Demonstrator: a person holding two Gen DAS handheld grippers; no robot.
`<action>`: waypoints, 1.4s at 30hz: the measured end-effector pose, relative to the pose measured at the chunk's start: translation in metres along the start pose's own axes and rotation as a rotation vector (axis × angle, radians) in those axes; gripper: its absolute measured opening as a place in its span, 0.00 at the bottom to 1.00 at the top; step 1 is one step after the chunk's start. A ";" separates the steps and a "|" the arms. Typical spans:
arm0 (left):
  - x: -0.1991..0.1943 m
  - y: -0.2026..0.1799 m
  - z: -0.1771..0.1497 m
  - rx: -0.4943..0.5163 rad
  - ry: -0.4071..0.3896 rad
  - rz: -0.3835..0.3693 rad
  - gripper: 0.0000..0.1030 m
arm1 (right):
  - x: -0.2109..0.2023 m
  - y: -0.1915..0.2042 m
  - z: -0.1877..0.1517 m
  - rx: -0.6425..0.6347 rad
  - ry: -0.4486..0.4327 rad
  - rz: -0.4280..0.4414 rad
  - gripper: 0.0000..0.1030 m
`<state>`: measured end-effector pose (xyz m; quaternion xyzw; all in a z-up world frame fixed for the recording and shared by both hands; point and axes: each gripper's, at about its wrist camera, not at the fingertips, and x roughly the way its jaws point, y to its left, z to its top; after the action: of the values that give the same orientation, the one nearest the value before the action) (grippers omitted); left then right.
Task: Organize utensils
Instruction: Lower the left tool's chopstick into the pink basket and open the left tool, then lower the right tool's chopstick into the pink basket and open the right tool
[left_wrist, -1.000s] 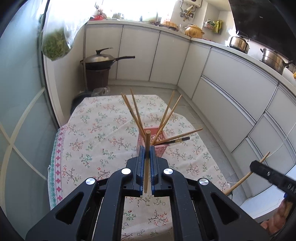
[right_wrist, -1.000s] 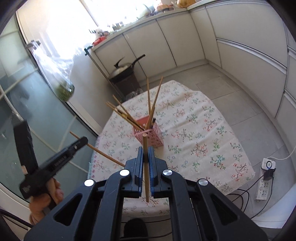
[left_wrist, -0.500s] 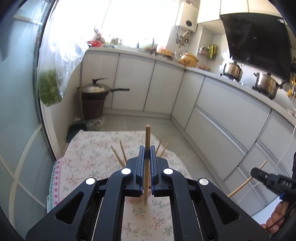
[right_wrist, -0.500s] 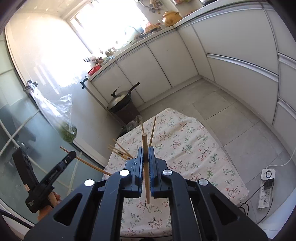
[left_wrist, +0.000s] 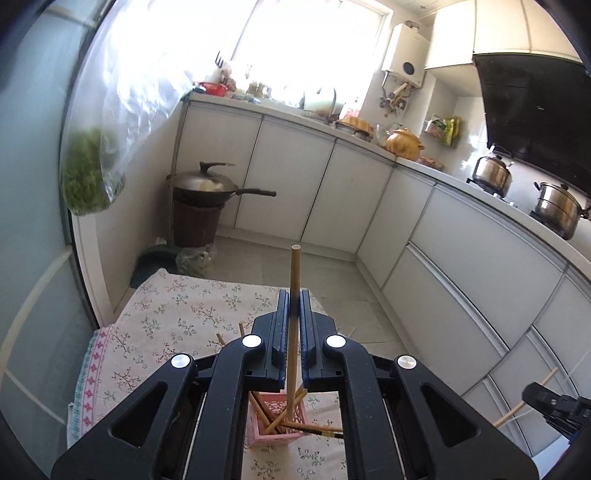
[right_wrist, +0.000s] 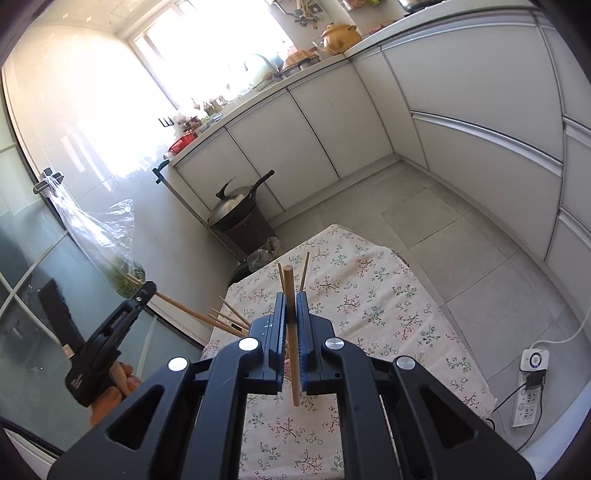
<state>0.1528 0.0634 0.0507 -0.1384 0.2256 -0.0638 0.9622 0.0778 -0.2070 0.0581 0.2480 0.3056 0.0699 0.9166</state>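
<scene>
The left black two-finger gripper (left_wrist: 294, 301) is clamped tight on a single light wooden chopstick (left_wrist: 293, 295), the stick standing almost upright between the blue pads, its round end poking above the fingertips. Below it, seen through the gap in the gripper's frame, sits the small pink slotted plastic basket (left_wrist: 275, 424), with several more wooden chopsticks (left_wrist: 273, 426) leaning in it at loose angles. The basket rests on the floral-print tablecloth (left_wrist: 177, 314) covering the table.

Over on the other side, the right black two-finger gripper (right_wrist: 290, 301) is pinching its own wooden chopstick (right_wrist: 293, 350), again near vertical, with both ends clear of the pads. In the right wrist view the left gripper shows at the far left, held in a person's hand (right_wrist: 110, 387).

Beyond the table: white kitchen cabinets (left_wrist: 295, 173) and a lidded dark wok (left_wrist: 207, 184) on a brown stand.
</scene>
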 end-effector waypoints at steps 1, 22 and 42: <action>0.007 0.001 -0.002 0.001 0.012 0.007 0.06 | 0.003 0.000 -0.001 0.001 0.005 0.000 0.06; -0.030 0.051 -0.001 -0.161 0.032 0.084 0.47 | 0.047 0.051 0.030 0.001 -0.074 -0.014 0.06; -0.039 0.048 0.002 -0.135 -0.005 0.103 0.66 | 0.144 0.064 0.015 -0.040 0.019 -0.101 0.14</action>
<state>0.1220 0.1166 0.0541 -0.1915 0.2339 0.0015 0.9532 0.2036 -0.1175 0.0241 0.2131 0.3250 0.0323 0.9208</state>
